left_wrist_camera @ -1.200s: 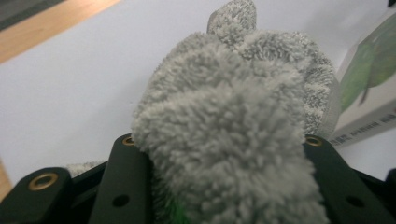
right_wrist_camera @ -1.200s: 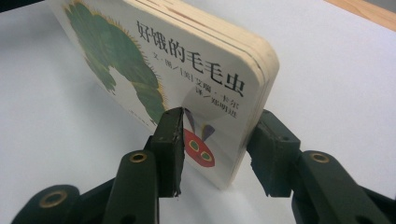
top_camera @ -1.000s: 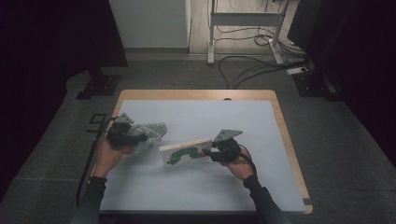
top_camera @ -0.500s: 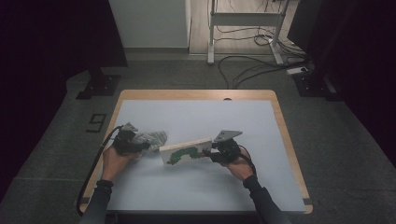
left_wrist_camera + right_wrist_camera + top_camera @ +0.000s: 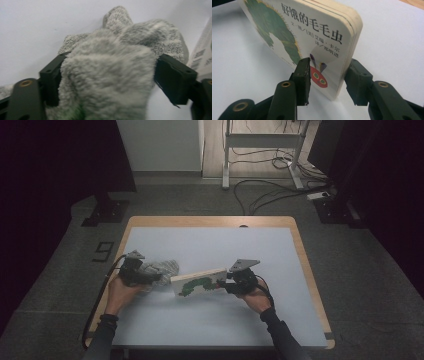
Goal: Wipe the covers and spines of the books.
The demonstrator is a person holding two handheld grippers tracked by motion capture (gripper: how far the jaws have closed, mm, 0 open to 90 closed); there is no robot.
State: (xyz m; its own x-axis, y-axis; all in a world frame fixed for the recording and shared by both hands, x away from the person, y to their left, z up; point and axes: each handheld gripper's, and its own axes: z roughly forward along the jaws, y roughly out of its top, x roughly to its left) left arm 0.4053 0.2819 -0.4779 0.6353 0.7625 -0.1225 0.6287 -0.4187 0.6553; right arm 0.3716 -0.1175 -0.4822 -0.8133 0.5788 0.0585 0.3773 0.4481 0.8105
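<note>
High view – book: my right gripper (image 5: pixel 226 284) is clamped on one end of the board book (image 5: pixel 196 282), which stands on edge w/ its long side on the counter (image 5: pixel 210 245), about mid-counter.
High view – cloth: grey fuzzy cloth (image 5: pixel 162 268) bunched just left of the book, at my left gripper (image 5: pixel 156 276).
Left gripper view – state: jaws have just been opening; they stand apart w/ the cloth (image 5: pixel 110 72) bulging between them. Can't tell if the pads bite at all; looks more like loose contact.
Left gripper view – handling: cloth is soft, light, floppy, no fixed shape. Take a thick fold deep in the jaws, not a thin edge.
Right gripper view – state: pads pinch the book (image 5: pixel 317 37) across its thickness at the lower corner.
Right gripper view – handling: book is stiff, thick pages, glossy cover, prob. a bit slippery; some weight, so a corner grip could let it pivot. Better taken nearer mid-edge.
</note>
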